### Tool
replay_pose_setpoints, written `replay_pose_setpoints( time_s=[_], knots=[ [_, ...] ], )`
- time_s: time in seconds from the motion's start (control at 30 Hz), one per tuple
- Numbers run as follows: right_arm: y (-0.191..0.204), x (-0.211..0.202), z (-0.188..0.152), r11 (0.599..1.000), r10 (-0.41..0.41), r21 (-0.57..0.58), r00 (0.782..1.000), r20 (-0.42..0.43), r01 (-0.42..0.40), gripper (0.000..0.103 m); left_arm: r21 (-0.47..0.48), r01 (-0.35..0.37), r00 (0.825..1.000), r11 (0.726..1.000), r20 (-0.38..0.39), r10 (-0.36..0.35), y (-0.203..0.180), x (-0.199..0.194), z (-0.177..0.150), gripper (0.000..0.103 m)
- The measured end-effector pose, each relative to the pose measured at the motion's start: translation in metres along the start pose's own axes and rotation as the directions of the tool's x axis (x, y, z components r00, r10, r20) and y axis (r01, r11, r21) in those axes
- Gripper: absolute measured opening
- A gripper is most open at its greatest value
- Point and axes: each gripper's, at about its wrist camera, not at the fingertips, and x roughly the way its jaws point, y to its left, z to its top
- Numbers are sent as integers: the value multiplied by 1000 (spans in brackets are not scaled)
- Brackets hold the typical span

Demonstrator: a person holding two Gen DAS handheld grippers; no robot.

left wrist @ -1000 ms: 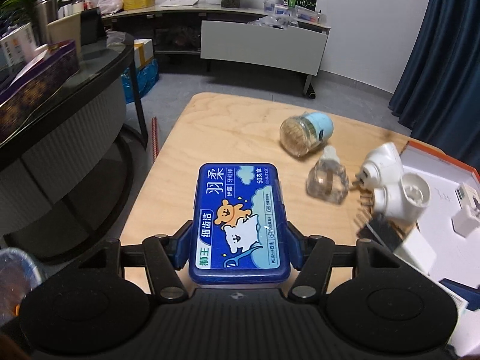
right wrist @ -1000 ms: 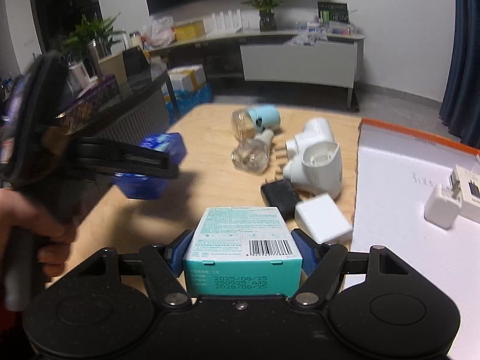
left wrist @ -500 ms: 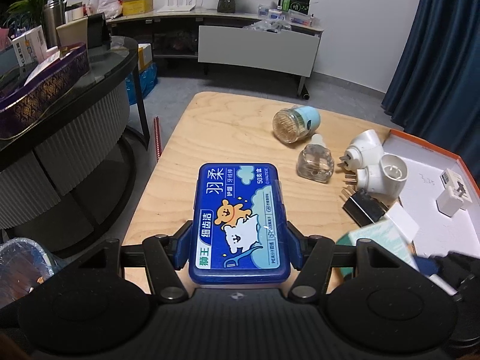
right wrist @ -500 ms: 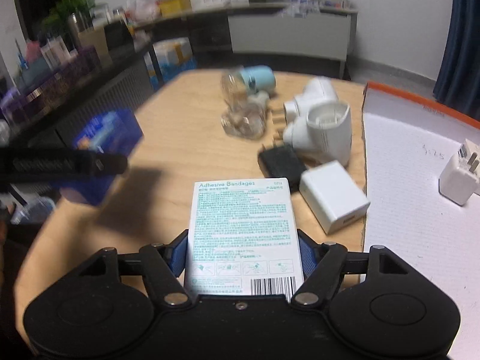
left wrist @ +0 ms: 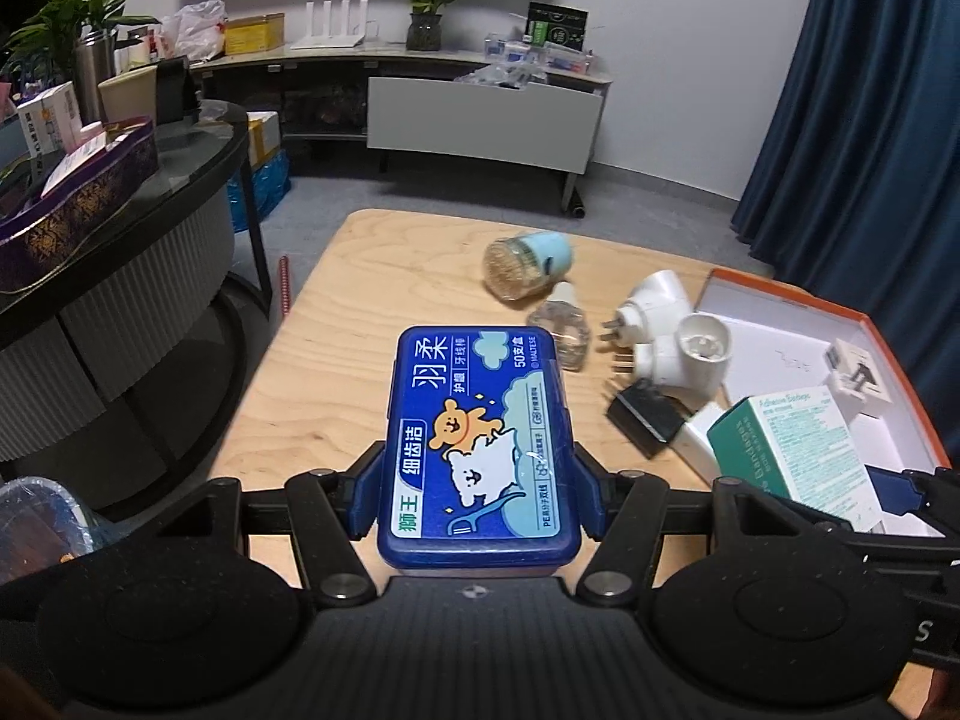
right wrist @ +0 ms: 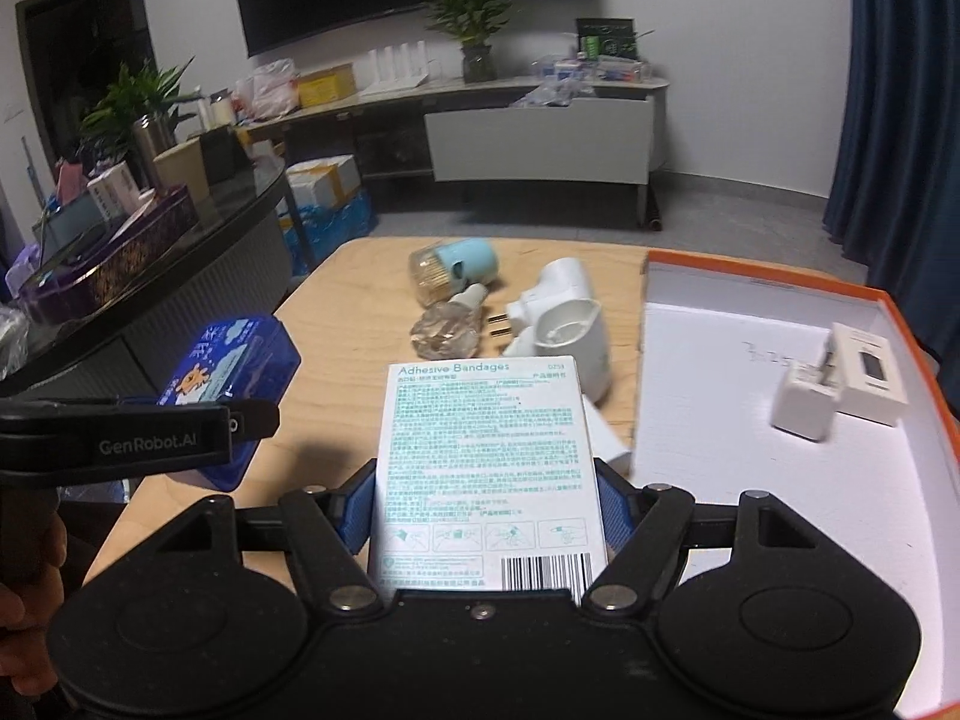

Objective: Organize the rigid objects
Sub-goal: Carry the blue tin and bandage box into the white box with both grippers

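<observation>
My left gripper (left wrist: 477,495) is shut on a blue floss-pick case (left wrist: 477,438) with a bear drawing, held flat above the wooden table (left wrist: 336,372). My right gripper (right wrist: 483,507) is shut on a white and teal adhesive bandage box (right wrist: 483,462), its printed back facing up. That bandage box (left wrist: 792,456) shows at the lower right of the left wrist view, over the near corner of the orange-rimmed box lid (left wrist: 888,348). The blue case (right wrist: 231,372) and the left gripper show at the left of the right wrist view.
On the table lie a toothpick jar with a light blue cap (right wrist: 450,270), a clear glass bottle (right wrist: 447,327), two white plug-in heaters (right wrist: 564,318), a black adapter (left wrist: 651,417) and a white adapter (left wrist: 696,438). White chargers (right wrist: 840,384) lie in the orange-rimmed lid (right wrist: 762,267). A dark counter (left wrist: 120,228) stands left.
Both grippers rose a little with their loads. The bandage box tipped from end-on to its printed back facing up and now sits beside the left gripper, near the lid.
</observation>
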Motion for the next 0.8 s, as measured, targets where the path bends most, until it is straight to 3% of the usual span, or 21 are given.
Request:
replay_pose_setpoints(
  time_s=[0.8],
  knots=[
    [-49,-48,-12,992,-96,92,993,69,90,84,93,103,995,990,-7,-102,-70,-16,-14,62]
  ],
)
